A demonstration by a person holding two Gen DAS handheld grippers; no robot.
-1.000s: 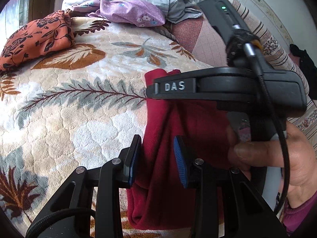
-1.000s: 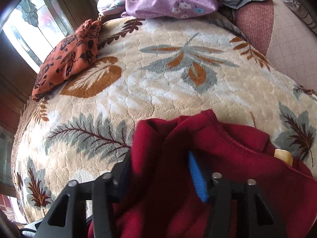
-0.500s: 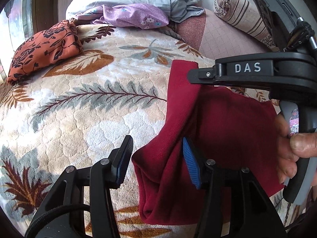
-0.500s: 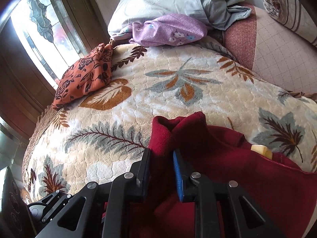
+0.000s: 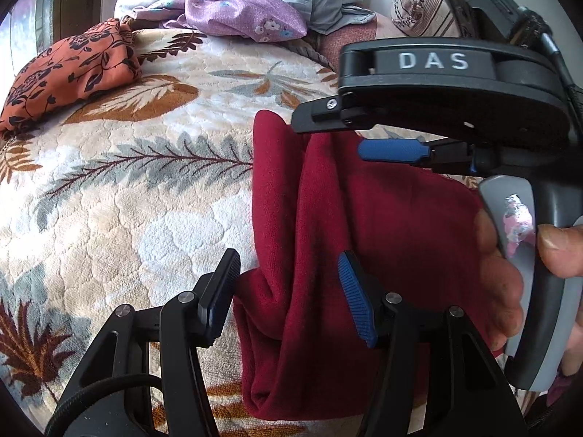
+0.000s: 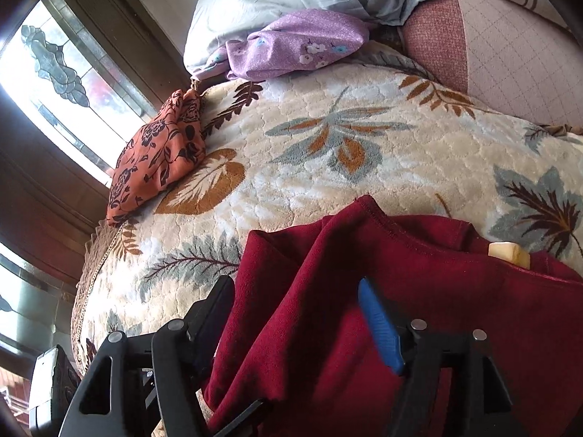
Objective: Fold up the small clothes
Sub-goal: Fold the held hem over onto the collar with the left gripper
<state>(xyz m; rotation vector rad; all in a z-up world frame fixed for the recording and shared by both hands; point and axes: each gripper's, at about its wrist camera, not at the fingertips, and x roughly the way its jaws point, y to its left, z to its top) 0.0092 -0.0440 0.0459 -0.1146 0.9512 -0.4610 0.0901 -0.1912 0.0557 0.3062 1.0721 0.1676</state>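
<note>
The dark red garment [image 5: 364,255] lies in front of me on the leaf-patterned blanket [image 5: 145,218], its left side doubled over into a long raised fold that runs away from me. In the right wrist view that fold [image 6: 328,291] stands up between my fingers with the stitched hem at its far end, and a small cream tag [image 6: 508,253] pokes out at the neckline.

My right gripper [image 6: 295,324] has just let go. Half a second back its jaws were pinched tight on that ridge of cloth; now they have just been opening and stand well apart, cloth between them but the pads not pressing. From the left wrist view I see the right gripper [image 5: 379,134] hanging just above the far end of the fold, my hand [image 5: 503,284] on its grey handle.

My left gripper [image 5: 288,291] has opened too and now stays wide, sitting over the near end of the fold, the right pad close against the cloth, no squeeze that I can see.

So I reckon this fold is laid and released. It looks lumpy, not flat, so it may want smoothing before the next fold. Further off sit an orange flowered cloth [image 5: 65,69] and a purple one [image 5: 240,18], well apart from the work.
</note>
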